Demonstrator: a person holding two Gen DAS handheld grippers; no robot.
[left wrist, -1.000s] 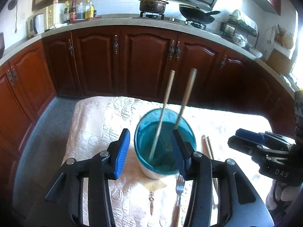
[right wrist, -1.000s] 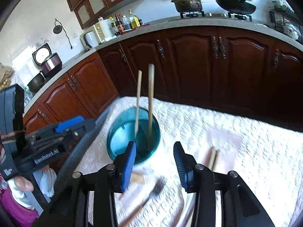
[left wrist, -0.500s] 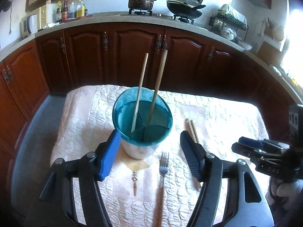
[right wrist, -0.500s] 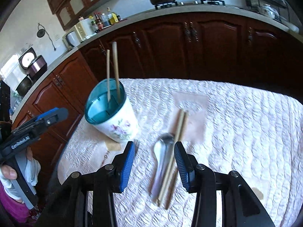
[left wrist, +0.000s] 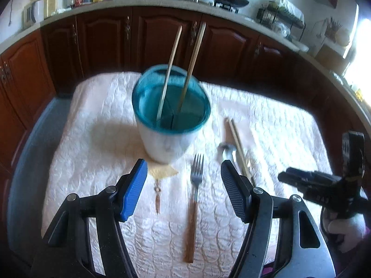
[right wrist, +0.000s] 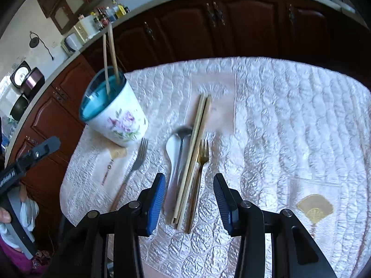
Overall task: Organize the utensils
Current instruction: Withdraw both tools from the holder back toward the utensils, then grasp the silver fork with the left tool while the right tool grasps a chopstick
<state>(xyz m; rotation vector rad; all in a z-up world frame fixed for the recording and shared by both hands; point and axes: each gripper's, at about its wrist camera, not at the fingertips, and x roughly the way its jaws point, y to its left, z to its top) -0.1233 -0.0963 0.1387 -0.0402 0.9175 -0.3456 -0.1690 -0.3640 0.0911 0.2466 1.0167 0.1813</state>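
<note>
Partly done: two pale wooden chopsticks [left wrist: 172,74] standing upright in the teal-rimmed white flowered holder [right wrist: 116,115] near the left edge of the quilted white surface [right wrist: 289,120]. Still lying flat beside it: wooden-handled steel fork [left wrist: 194,199], white spoon [right wrist: 172,159], steel spoon [right wrist: 182,143], another chopstick pair [right wrist: 194,153], gold fork [right wrist: 200,169], bunched toward the near edge. Left hand-held gripper [left wrist: 184,192] wide and empty above the steel fork; right hand-held gripper [right wrist: 189,201] wide, empty, poised over the bundle.
</note>
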